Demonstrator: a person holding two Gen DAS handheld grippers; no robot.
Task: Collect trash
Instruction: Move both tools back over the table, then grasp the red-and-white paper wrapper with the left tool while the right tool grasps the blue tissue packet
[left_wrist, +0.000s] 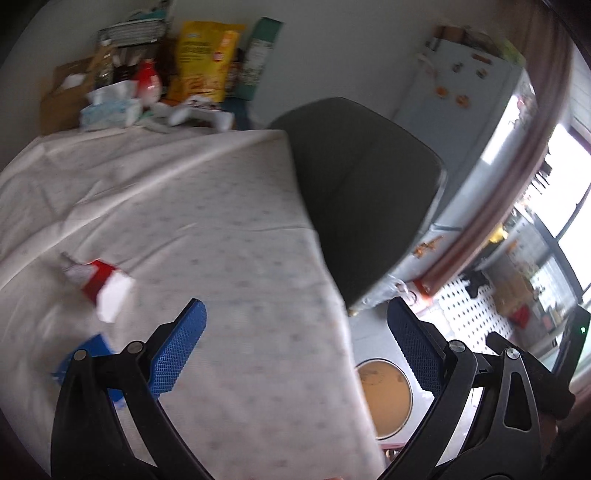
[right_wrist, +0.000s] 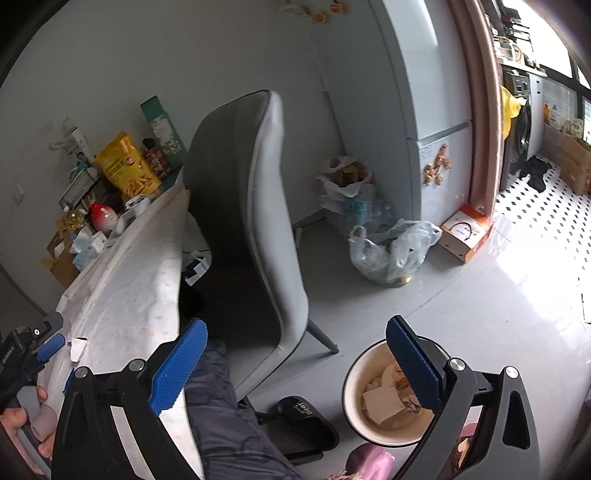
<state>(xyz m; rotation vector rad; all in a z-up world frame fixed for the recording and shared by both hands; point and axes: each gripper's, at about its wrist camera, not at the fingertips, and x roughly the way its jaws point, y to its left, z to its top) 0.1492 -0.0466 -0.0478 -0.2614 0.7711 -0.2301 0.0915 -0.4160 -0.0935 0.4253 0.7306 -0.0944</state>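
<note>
A crumpled red and white wrapper (left_wrist: 101, 282) lies on the white tablecloth (left_wrist: 221, 221), ahead and left of my left gripper (left_wrist: 295, 332), which is open and empty above the table's right edge. A blue scrap (left_wrist: 92, 350) lies by its left finger. A round bin (right_wrist: 384, 398) with paper scraps stands on the floor; it also shows in the left wrist view (left_wrist: 388, 395). My right gripper (right_wrist: 295, 354) is open and empty above the floor, its right finger over the bin. The left gripper (right_wrist: 40, 350) shows at the table's near edge beside a white scrap (right_wrist: 78, 348).
A grey chair (right_wrist: 251, 221) stands at the table's right side. Snack bags, tissues and bottles (left_wrist: 166, 74) crowd the table's far end. Plastic bags (right_wrist: 388, 251) and a cardboard box (right_wrist: 467, 232) sit on the floor by the fridge (right_wrist: 424, 110). A slipper (right_wrist: 306, 417) lies near the bin.
</note>
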